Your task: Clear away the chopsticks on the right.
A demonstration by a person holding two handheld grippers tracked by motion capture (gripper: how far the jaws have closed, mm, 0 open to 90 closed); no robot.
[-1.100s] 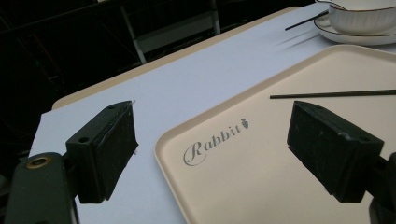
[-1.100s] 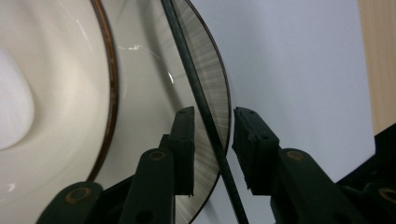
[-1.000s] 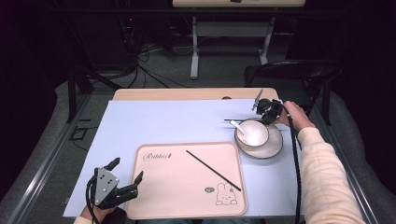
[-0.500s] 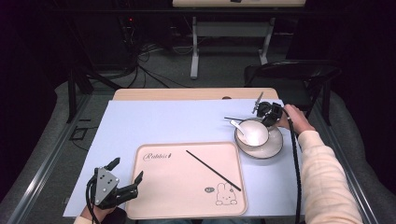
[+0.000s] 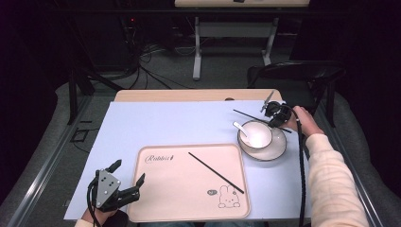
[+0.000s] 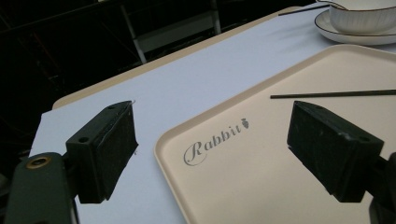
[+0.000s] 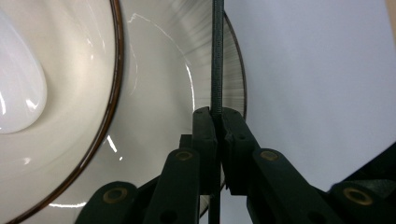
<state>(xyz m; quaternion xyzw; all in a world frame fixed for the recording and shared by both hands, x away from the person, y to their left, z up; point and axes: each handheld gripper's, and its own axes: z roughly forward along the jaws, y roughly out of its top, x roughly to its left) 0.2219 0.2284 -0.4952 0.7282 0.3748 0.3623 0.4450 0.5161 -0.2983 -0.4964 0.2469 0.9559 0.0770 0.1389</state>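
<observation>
A black chopstick (image 7: 217, 56) is clamped between the closed jaws of the right gripper (image 5: 276, 113), at 2 o'clock on the surface (image 5: 179, 123), just beside the bowl (image 5: 255, 135) and saucer (image 5: 279, 149). A second chopstick (image 5: 215, 172) is seen lying on the tray (image 5: 161, 198). The left gripper (image 6: 210, 140) is held wide at 7 o'clock, over the tray's edge.

Brightly lit table (image 5: 179, 124), dark surroundings, glare on the bowl (image 7: 70, 93) (close-up slightly blurred), soft shadows
</observation>
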